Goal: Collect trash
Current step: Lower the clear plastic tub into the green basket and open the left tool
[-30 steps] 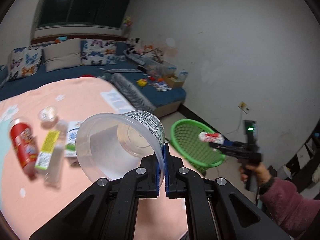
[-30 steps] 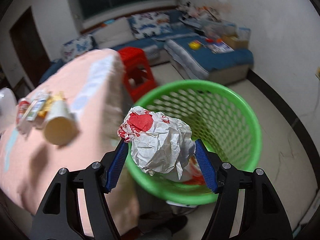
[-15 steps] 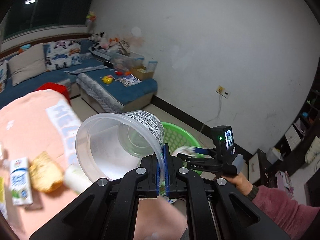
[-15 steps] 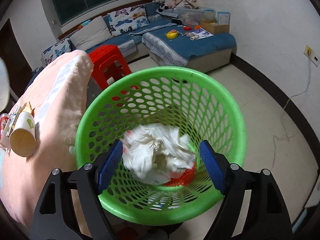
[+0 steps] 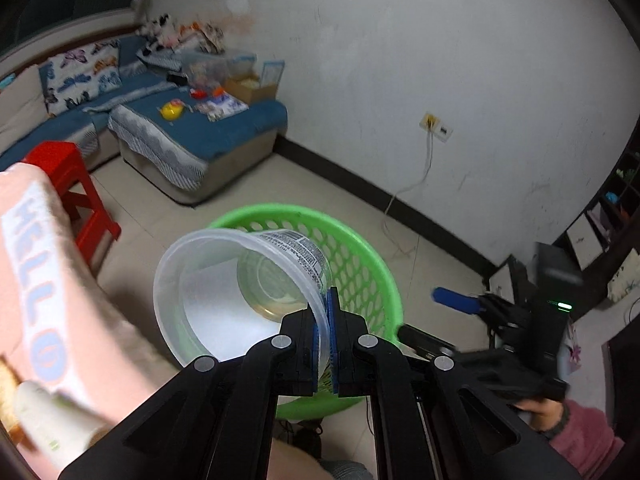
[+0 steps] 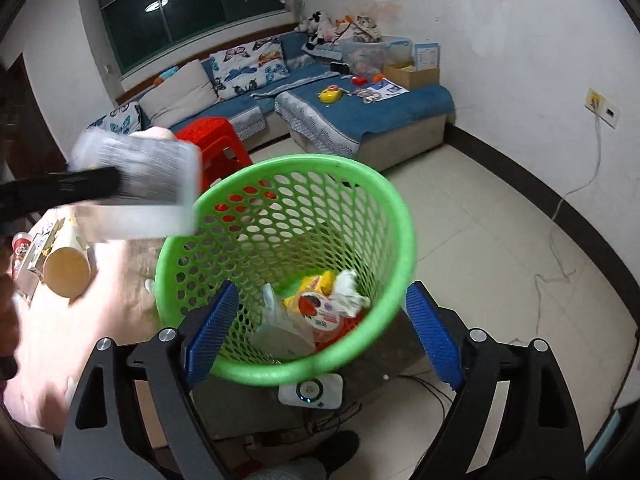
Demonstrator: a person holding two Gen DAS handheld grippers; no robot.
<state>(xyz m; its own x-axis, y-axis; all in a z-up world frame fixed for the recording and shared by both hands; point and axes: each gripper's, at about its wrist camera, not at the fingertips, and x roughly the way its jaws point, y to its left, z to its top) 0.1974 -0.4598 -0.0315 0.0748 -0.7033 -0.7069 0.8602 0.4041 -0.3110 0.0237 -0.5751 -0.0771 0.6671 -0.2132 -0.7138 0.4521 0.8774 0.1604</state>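
Sofa point(image 6: 360, 108) along far wall, pink-covered table point(image 5: 60, 320) at left, red stool point(image 6: 216, 140) behind green basket point(image 6: 400, 216) on the floor. Basket holds crumpled paper point(image 6: 352, 292) and wrappers. Left gripper point(image 5: 325, 344) pinches the wall of a clear tub point(image 5: 224, 300), tub tilted just above basket rim. Right gripper point(image 6: 320, 336) over basket, jaws wide and opening, nothing between. Paper cup point(image 6: 66, 272) lies on table.
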